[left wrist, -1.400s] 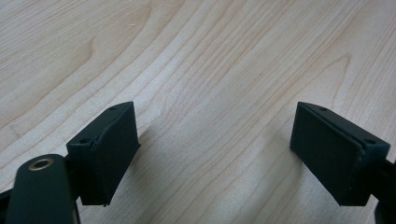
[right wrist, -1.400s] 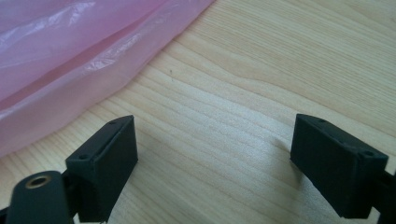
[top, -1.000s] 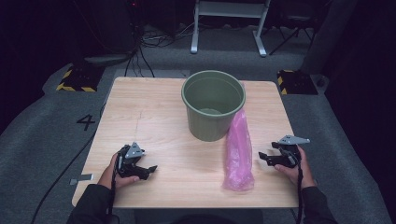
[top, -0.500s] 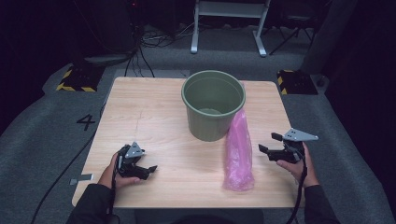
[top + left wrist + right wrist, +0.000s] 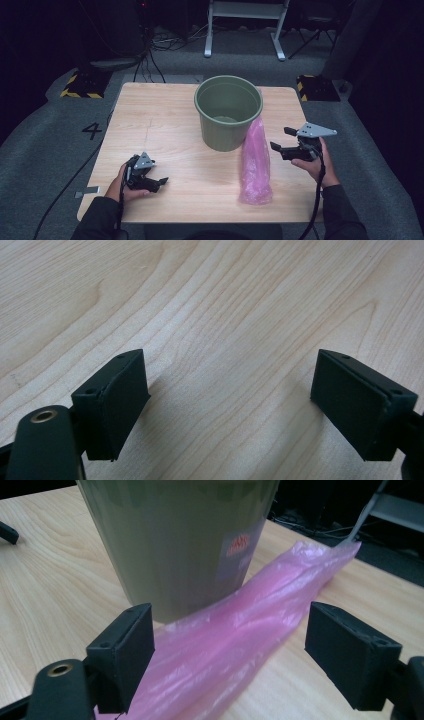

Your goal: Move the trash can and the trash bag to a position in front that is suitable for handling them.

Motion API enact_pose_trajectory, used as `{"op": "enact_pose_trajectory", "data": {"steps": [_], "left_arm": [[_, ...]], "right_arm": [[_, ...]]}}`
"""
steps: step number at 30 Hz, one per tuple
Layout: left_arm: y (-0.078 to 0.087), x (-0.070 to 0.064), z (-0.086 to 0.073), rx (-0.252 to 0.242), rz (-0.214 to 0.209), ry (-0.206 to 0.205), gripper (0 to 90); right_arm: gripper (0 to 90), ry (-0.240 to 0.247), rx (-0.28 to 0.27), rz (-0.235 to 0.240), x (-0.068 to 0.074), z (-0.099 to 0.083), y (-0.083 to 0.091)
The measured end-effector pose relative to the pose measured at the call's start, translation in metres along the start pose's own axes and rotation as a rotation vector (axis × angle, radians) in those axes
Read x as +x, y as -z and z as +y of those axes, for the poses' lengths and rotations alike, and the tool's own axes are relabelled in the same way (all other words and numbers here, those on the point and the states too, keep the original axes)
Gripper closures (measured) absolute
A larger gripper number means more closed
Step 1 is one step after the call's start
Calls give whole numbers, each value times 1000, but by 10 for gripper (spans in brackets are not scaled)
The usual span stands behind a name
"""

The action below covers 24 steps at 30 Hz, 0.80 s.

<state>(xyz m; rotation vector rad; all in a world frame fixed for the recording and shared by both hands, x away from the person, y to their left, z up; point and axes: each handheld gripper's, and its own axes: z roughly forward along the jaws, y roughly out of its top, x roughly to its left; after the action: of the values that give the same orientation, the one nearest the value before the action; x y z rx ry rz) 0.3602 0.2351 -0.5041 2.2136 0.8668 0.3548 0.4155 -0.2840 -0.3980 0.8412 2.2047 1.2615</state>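
Both grippers were spread wide, empty. Right gripper (image 5: 281, 140) faced the pink bag (image 5: 256, 162), which lay against the green bucket (image 5: 228, 112), probably lined up to grasp; left gripper (image 5: 157, 181) idled on the surface (image 5: 165, 115).

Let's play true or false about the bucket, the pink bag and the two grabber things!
1. The pink bag lies on the table beside the green bucket. True.
2. The right gripper is squeezing the bag. False: its jaws stand open, apart from the bag.
3. The left gripper is open over bare wood. True.
4. The bucket has tipped over. False: it stands upright.
5. The bag is stuffed inside the bucket. False: it lies outside, against the bucket's side.
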Motion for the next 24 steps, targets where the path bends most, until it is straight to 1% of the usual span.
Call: {"op": "enact_pose_trajectory", "data": {"steps": [2,4,8,10,12,14,16,17,18,24], "left_arm": [[0,0,0,0,1,0,151],[0,0,0,0,0,0,151],[0,0,0,0,0,-1,151],[0,0,0,0,-1,-1,151],[0,0,0,0,-1,-1,151],[0,0,0,0,-1,-1,151],[0,0,0,0,-1,-2,151],[0,0,0,0,-1,-2,152],[0,0,0,0,-1,-1,151],[0,0,0,0,-1,-1,151]], "right_arm": [[197,-5,-13,1,0,5,-1],[197,5,-22,2,0,11,-2],[197,9,-39,5,1,19,-3],[196,13,-51,14,2,24,-4],[192,15,-51,19,2,25,-4],[193,32,-47,24,6,31,-5],[195,27,-57,41,7,34,-6],[195,27,-57,41,7,34,-6],[199,39,-57,37,9,37,-7],[200,47,-64,52,12,46,-10]]}}
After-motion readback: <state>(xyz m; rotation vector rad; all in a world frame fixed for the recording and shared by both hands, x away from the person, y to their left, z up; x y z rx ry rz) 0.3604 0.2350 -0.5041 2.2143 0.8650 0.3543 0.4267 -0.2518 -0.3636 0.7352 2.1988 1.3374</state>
